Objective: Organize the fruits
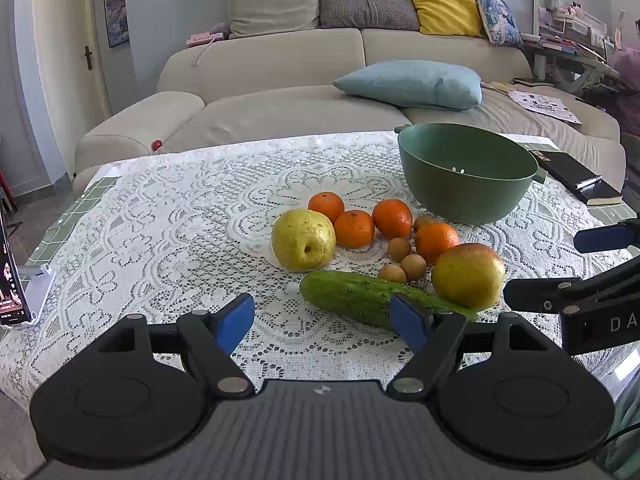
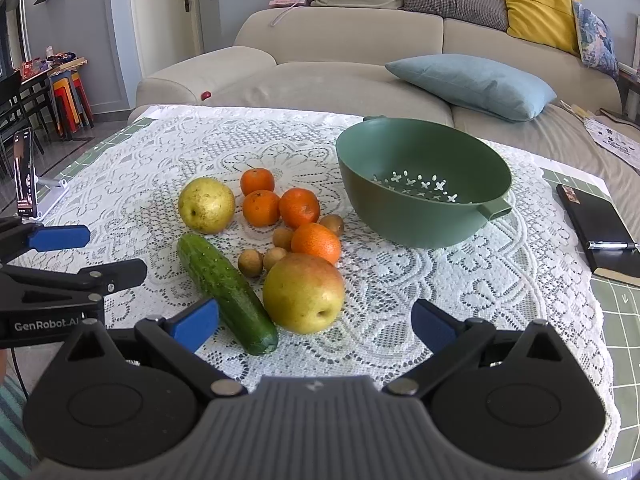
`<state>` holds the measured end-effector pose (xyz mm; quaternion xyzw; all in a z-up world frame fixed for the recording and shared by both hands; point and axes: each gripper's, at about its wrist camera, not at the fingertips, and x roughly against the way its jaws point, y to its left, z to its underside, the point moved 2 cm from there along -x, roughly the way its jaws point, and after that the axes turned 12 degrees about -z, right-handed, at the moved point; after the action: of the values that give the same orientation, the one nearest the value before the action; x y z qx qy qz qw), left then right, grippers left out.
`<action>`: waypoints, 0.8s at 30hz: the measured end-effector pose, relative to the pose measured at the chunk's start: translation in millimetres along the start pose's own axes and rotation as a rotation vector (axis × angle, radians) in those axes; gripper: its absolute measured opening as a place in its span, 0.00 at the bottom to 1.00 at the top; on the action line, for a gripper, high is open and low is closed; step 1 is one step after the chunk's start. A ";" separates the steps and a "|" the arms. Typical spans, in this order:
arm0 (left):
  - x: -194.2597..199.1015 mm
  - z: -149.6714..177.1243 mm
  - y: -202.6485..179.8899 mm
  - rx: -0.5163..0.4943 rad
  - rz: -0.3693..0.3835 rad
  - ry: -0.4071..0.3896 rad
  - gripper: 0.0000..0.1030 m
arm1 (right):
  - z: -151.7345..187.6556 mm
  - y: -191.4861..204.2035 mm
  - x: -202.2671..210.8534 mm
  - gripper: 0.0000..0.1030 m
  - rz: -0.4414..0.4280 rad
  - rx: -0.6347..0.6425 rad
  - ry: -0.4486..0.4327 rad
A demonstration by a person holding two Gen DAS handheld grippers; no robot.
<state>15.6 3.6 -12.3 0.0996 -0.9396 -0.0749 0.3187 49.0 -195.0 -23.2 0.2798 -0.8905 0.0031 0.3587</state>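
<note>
The left gripper [image 1: 322,322] and right gripper [image 2: 314,326] hover spread wide, holding nothing, over the lace tablecloth [image 2: 460,280]. The green colander bowl [image 2: 424,188] stands empty. Beside it cluster the cucumber [image 2: 226,292], reddish apple [image 2: 304,292], yellow pear [image 2: 206,205], four mandarins [image 2: 299,207] and small brown longans [image 2: 251,263].

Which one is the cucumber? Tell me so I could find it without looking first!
Find the big green bowl on the white lace tablecloth, then look at the pile of fruit beside it. At the near edge of that pile, next to the reddish-yellow apple, lies the cucumber. It is the only long, dark green, bumpy thing; everything around it is round.
</note>
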 end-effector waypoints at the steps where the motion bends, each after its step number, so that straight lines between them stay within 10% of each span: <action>1: 0.0 0.0 0.0 0.000 0.000 0.000 0.88 | -0.1 0.1 -0.1 0.96 0.001 0.000 0.000; 24: -0.4 0.2 0.8 0.003 -0.001 0.002 0.88 | -0.5 2.5 -2.9 0.96 -0.001 0.004 0.011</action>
<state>15.6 4.5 -12.5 0.1004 -0.9393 -0.0735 0.3197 49.8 -191.3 -24.2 0.2812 -0.8884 0.0063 0.3628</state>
